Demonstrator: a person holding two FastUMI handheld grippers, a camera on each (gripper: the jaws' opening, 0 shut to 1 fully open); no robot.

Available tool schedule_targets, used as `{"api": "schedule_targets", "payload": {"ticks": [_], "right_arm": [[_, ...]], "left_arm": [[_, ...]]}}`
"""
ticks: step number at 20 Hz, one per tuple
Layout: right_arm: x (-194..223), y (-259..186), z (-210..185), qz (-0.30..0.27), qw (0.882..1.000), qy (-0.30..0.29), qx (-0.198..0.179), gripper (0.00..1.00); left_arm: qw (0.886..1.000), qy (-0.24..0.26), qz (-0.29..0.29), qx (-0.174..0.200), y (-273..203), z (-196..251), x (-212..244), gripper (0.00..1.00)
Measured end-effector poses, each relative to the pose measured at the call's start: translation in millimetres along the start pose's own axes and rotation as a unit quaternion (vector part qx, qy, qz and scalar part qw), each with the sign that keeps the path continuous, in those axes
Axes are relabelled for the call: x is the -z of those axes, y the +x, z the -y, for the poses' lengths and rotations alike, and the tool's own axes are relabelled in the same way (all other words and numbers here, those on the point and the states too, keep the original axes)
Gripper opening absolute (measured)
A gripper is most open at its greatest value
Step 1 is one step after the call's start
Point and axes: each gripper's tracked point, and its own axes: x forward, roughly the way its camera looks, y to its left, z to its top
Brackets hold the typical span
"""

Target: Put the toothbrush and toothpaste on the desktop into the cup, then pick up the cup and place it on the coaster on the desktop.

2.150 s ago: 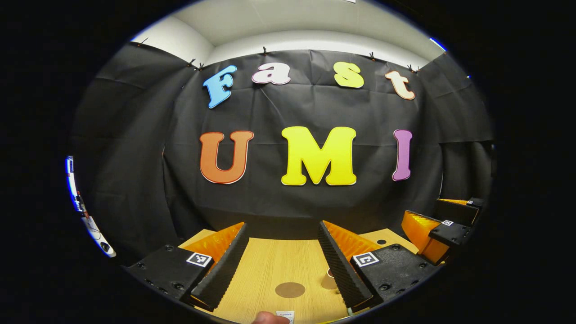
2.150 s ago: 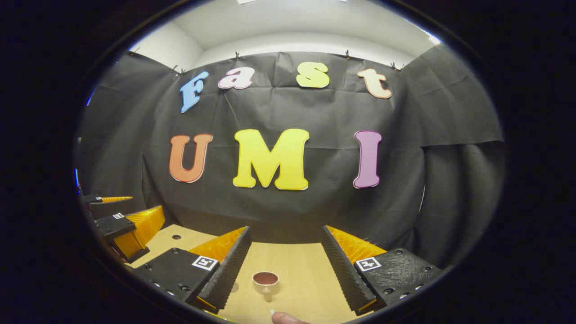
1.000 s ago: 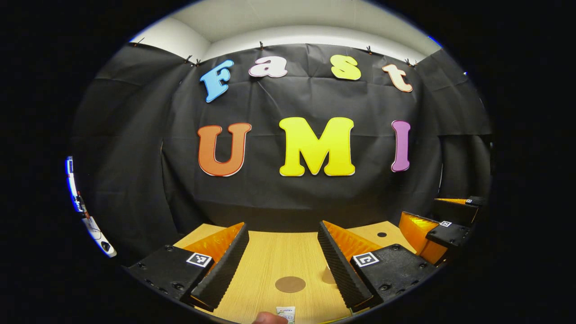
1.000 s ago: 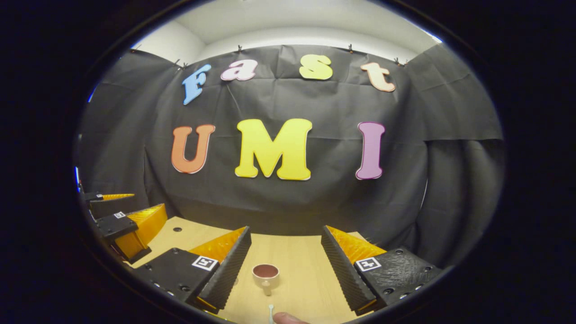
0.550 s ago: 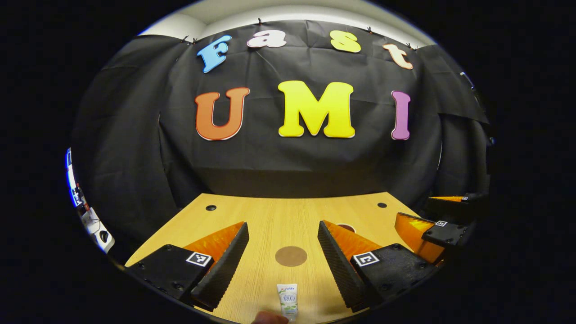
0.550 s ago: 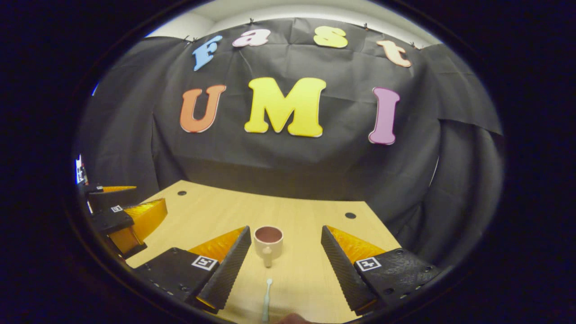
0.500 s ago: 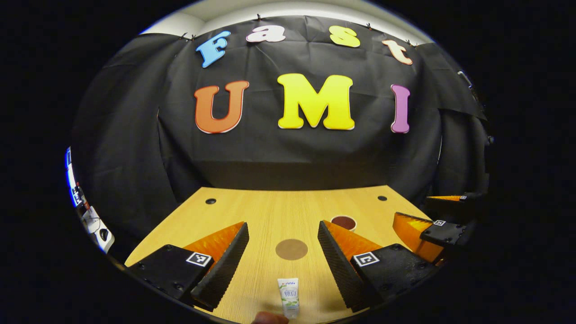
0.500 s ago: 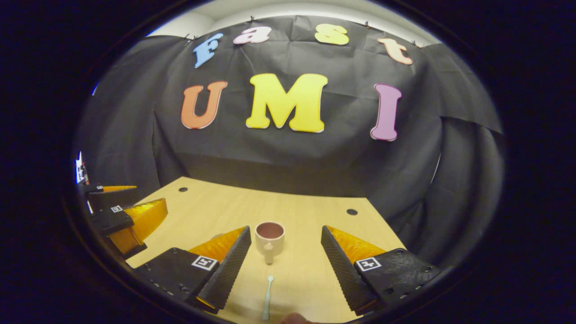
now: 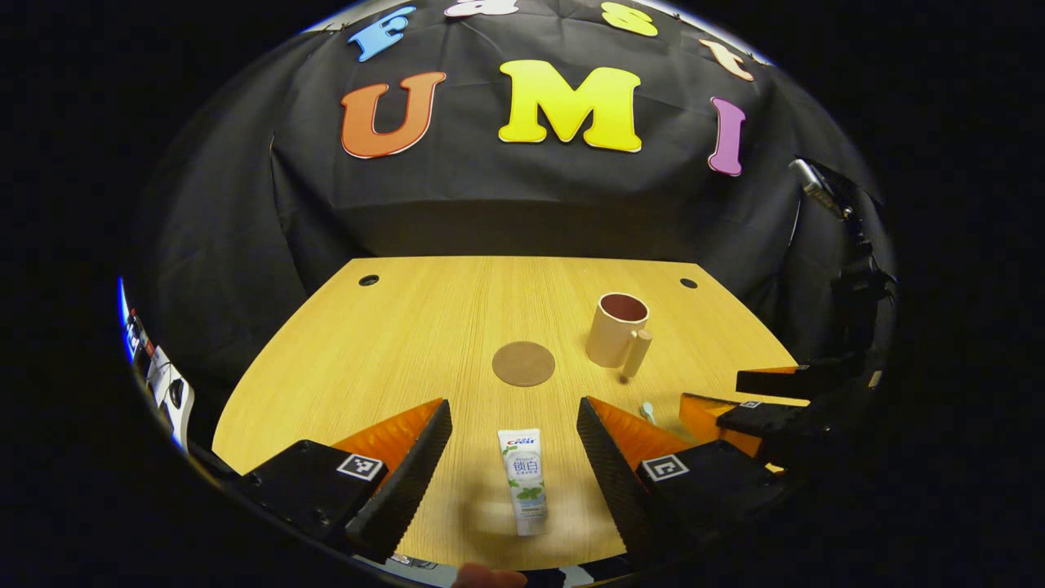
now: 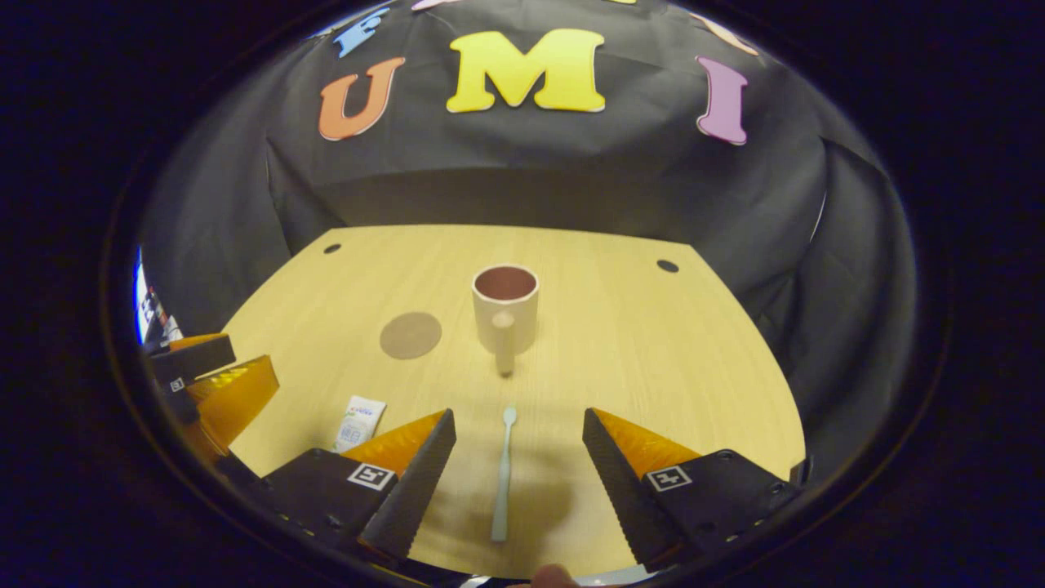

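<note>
on the wooden bench (image 9: 392,343), the mug (image 10: 505,309) stands upright beside the round coaster (image 9: 523,363), apart. left tool (image 9: 513,474), jaws spread, straddles the flat toothpaste tube (image 9: 523,480); right tool (image 10: 518,482), also spread, straddles the toothbrush (image 10: 502,474). advice: descend squarely, close across each narrow width, pinching the thin handle low.

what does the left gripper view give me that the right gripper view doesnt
Left gripper view: the whole toothpaste tube, lying flat between the fingers of the open left tool. Right gripper view: the toothbrush at full length, between the fingers of the open right tool. Shared: the upright cup, the round coaster beside it, and the wooden desktop.
</note>
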Motion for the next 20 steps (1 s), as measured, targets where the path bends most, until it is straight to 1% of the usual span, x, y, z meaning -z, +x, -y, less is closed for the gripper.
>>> {"api": "schedule_targets", "payload": {"ticks": [4,5,6,7,8,12,13,14,15,16,17,18,19,20], "right_arm": [[23,23,-4,-0.063,0.998,-0.012,-0.006,0.96],[27,29,-5,-0.078,0.997,-0.014,-0.008,0.99],[32,34,-5,-0.092,0.996,-0.016,-0.009,0.96],[39,37,-6,-0.106,0.994,-0.016,-0.01,0.99],[44,41,-7,-0.117,0.993,-0.015,-0.01,0.96],[53,56,-6,-0.14,0.99,-0.017,-0.004,0.96],[55,58,-4,-0.143,0.99,-0.018,-0.003,0.91],[57,62,-5,-0.148,0.989,-0.018,-0.003,0.83],[58,65,-6,-0.153,0.988,-0.014,-0.006,0.67],[59,68,-6,-0.157,0.988,-0.01,-0.005,0.63],[59,69,-7,-0.161,0.987,-0.007,-0.006,0.5],[59,70,-7,-0.164,0.986,-0.007,-0.006,0.49],[60,73,-5,-0.163,0.987,-0.007,0.001,0.53],[60,74,-7,-0.164,0.987,-0.004,-0.001,0.37]], "left_arm": [[1.0,-0.004,-0.011,-0.001,0,-1,4,0.99],[1.0,-0.007,-0.015,-0.002,0,-1,7,0.99],[1.0,-0.008,-0.018,-0.004,1,-2,8,0.99],[1.0,-0.01,-0.021,-0.006,2,-3,11,0.99],[1.0,-0.01,-0.023,-0.011,2,-5,12,0.99],[0.999,-0.016,-0.031,-0.021,5,-8,17,0.99],[0.999,-0.016,-0.034,-0.023,6,-11,18,0.99],[0.999,-0.014,-0.035,-0.023,7,-14,19,0.99],[0.999,-0.013,-0.036,-0.023,8,-15,18,0.99],[0.999,-0.013,-0.037,-0.022,8,-15,18,0.99],[0.999,-0.014,-0.039,-0.022,8,-14,20,0.99],[0.999,-0.015,-0.041,-0.022,8,-14,21,0.99],[0.999,-0.016,-0.043,-0.021,8,-15,23,0.99],[0.999,-0.018,-0.046,-0.021,7,-15,23,0.99]]}}
